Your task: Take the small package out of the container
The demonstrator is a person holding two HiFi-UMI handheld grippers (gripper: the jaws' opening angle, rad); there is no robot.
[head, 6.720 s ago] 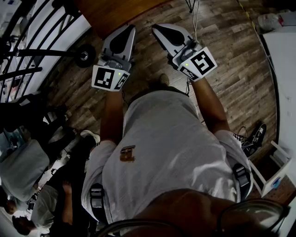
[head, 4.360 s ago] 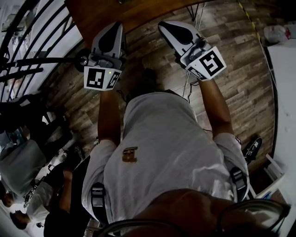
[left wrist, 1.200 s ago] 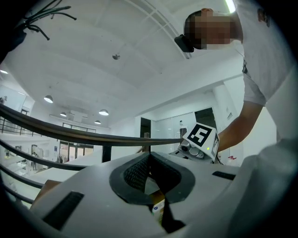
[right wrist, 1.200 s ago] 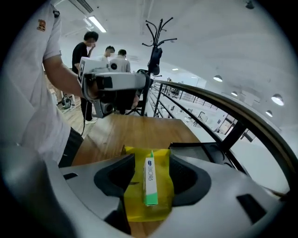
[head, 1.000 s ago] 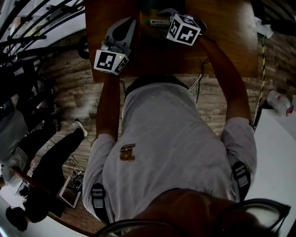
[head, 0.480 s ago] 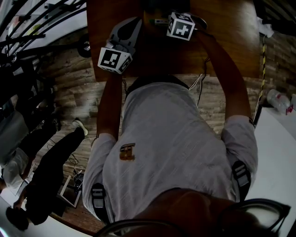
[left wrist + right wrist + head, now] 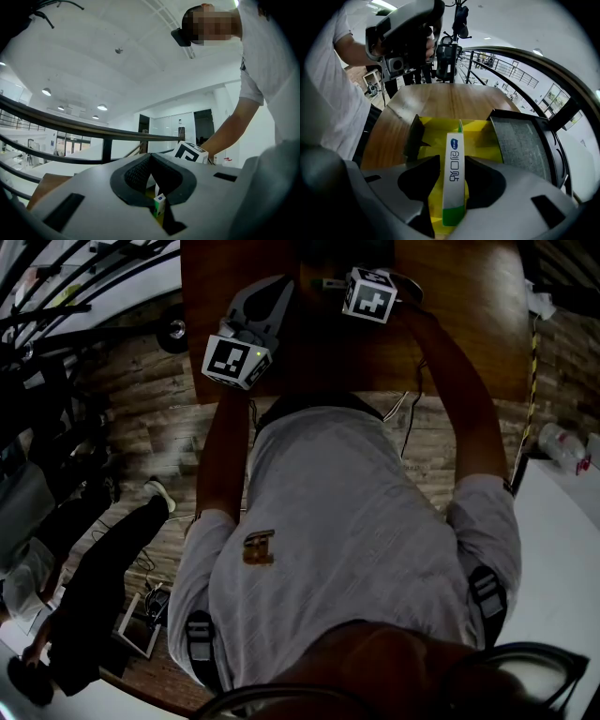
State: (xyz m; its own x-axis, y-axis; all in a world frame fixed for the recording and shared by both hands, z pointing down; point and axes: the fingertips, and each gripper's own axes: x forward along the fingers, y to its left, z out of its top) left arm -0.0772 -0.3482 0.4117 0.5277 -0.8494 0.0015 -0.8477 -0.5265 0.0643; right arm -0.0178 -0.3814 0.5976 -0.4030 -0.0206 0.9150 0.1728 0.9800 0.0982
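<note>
In the right gripper view the small package [image 7: 453, 171], a narrow white box with blue print and a green end, stands on edge in the yellow container [image 7: 485, 136]. My right gripper [image 7: 453, 164] points steeply down into the container. Its jaws have just been closing and now lie against both sides of the package. In the head view its marker cube [image 7: 368, 294] hides the jaws, and the package [image 7: 327, 282] shows just left of it. My left gripper [image 7: 279, 285] hovers level over the wooden table [image 7: 469, 324] to the left, shut and empty.
A dark flap [image 7: 415, 133] stands at the container's left side, and a black, grey-topped device [image 7: 525, 140] lies to its right. Black railings [image 7: 56, 296] run along the left. People stand on the plank floor [image 7: 103, 568] behind. A white table [image 7: 562, 549] is at right.
The person has walked up to the wooden table. Over the last second the right gripper has sunk over the container and tipped further down. The left gripper has barely shifted.
</note>
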